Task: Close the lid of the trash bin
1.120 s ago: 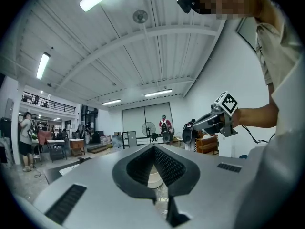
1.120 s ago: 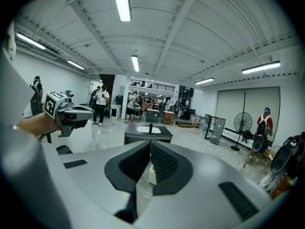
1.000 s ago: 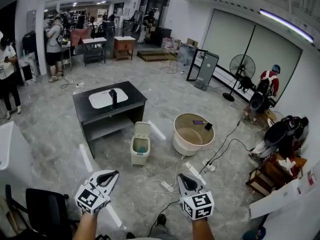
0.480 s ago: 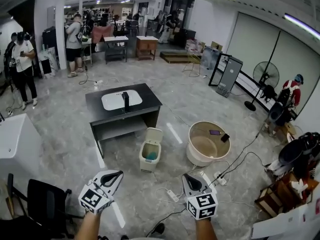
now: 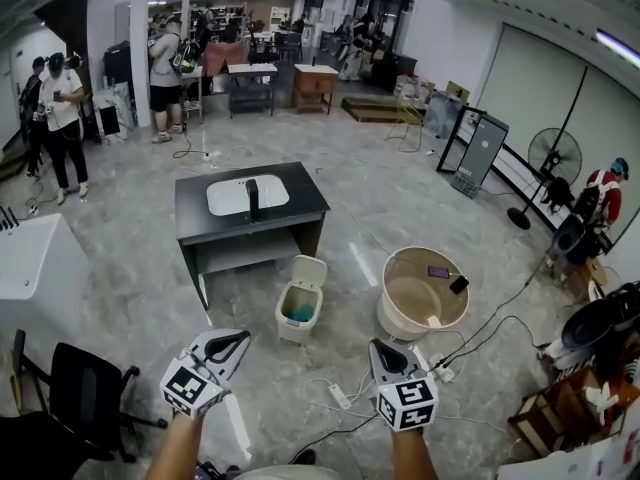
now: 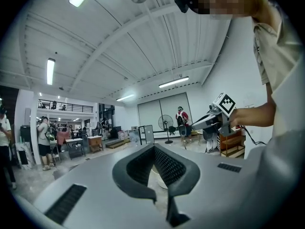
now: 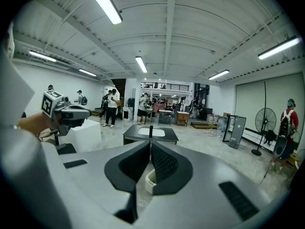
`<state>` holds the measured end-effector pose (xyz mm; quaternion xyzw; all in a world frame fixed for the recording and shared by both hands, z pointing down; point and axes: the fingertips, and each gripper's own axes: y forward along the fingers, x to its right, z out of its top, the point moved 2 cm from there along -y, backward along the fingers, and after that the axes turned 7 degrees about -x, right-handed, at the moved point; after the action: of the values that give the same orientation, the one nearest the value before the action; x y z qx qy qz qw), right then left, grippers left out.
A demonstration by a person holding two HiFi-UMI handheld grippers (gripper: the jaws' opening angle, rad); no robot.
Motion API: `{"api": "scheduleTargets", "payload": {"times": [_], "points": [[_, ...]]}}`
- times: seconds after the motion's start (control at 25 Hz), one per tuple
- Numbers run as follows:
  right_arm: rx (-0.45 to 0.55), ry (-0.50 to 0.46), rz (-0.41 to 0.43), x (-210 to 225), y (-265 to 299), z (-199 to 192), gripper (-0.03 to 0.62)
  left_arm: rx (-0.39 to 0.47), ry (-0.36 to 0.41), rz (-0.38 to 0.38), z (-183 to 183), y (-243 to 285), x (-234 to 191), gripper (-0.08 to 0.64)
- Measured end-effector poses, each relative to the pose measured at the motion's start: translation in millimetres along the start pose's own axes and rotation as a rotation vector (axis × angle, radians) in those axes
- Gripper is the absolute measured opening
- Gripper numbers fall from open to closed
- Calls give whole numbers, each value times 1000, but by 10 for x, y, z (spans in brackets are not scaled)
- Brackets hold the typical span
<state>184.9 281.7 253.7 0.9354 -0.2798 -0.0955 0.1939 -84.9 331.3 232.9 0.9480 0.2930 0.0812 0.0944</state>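
Observation:
A small cream trash bin [image 5: 298,315] stands on the floor in front of a black table, and its lid [image 5: 309,271] is tipped up and open. Something blue lies inside it. My left gripper [image 5: 238,339] and right gripper [image 5: 376,347] are held low, near me and well short of the bin. Both are shut and hold nothing. In the right gripper view the bin [image 7: 147,181] shows just below the closed fingertips of the right gripper [image 7: 150,142]. In the left gripper view the left gripper [image 6: 153,147] points off toward the right side of the room.
A black table [image 5: 300,206] with a white sink stands behind the bin. A round beige tub [image 5: 424,293] sits to the right, with cables and a power strip [image 5: 338,396] on the floor. A black chair [image 5: 85,393] and a white counter [image 5: 25,258] are at left. People [image 5: 62,98] stand far back.
The view has moved forward and swung a little, so the bin and table sit nearer and more central. Both grippers keep the same low pose, still shut.

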Motion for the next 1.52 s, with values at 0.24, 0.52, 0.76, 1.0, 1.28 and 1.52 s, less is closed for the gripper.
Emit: {"api": "scheduleTargets", "payload": {"times": [0.24,0.52,0.76,1.0,1.28,1.52], "points": [[2,4,-4,537,93,12,26,19,62,5,165,513,43,14],[4,49,7,889,222,-88,26,6,75,-16,299,929,150,14],[1,54,-12,1042,355,-65,26,-19,64,-43,223,1220,21,14],[-16,62,-84,1089,529,-15,26,23,61,-125,179,1650,-298,14],[-30,91,-195,1070,1087,219,26,68,80,-246,243,2182,-1015,14],[-43,95,-240,859,1694,467,26,72,89,-336,96,2466,-1619,14]]}}
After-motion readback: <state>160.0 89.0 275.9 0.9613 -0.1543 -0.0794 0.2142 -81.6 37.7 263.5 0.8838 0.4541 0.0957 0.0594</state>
